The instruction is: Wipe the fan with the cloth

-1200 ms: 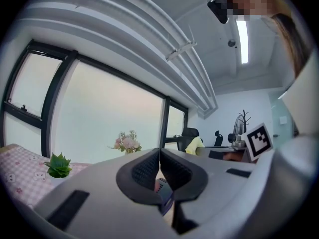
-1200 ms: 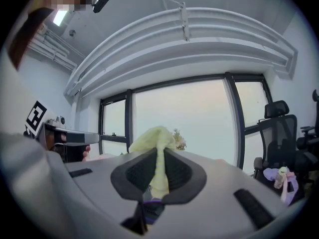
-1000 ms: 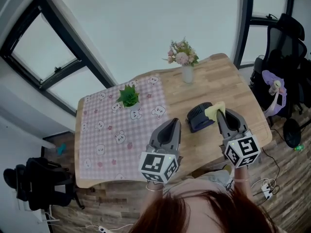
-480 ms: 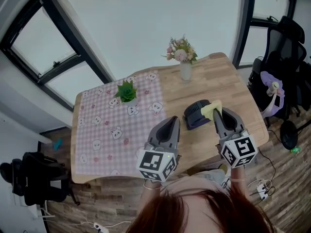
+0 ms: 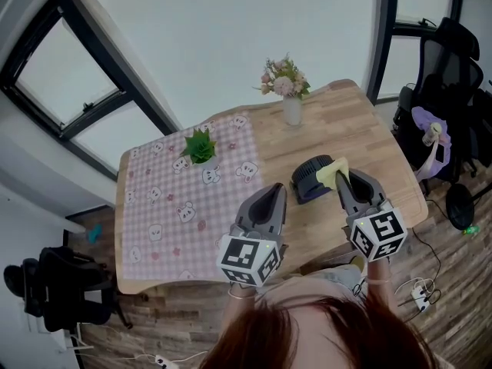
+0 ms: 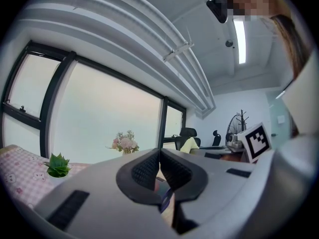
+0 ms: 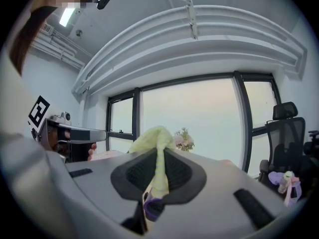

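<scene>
The yellow cloth (image 7: 158, 139) is pinched between the jaws of the right gripper (image 7: 159, 159), and its bunched end stands out past the fingertips. In the head view that end is seen at the near right rim of the dark fan (image 5: 307, 183), which lies on the wooden table (image 5: 350, 121). The left gripper (image 6: 159, 158) is held with its jaws pressed together on nothing, near the fan's left side.

wooden table (image 5: 363, 138) | pink checked mat (image 5: 165, 214): left half | plant (image 5: 200, 145) on mat | vase (image 5: 291, 111), fan (image 5: 310, 180) (apparently flat) on wood
</scene>
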Demonstrator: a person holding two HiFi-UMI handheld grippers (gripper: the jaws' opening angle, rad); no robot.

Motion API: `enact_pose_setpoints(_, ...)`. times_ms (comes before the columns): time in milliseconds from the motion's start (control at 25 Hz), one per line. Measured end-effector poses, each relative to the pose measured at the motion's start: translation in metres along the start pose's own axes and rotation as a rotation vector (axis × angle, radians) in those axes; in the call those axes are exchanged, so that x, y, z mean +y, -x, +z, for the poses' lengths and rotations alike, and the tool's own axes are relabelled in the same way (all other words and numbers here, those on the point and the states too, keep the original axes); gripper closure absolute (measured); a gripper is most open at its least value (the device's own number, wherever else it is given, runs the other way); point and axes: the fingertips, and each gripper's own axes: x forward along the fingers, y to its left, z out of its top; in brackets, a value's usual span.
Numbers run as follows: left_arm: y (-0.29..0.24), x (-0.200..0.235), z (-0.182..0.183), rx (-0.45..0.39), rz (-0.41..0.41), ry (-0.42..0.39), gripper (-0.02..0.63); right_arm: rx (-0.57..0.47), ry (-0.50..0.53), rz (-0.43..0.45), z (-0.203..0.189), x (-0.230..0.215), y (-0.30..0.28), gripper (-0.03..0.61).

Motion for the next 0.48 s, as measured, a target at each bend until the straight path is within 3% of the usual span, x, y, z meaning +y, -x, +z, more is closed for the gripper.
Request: enact_pose_setpoints(480, -0.0021, -0.0015, -0.002, -0.004, -0.015, 0.019, 0.601, 0.016, 0.013, -0.016, 0.0005, -0.0037, 0.0034, 0.545)
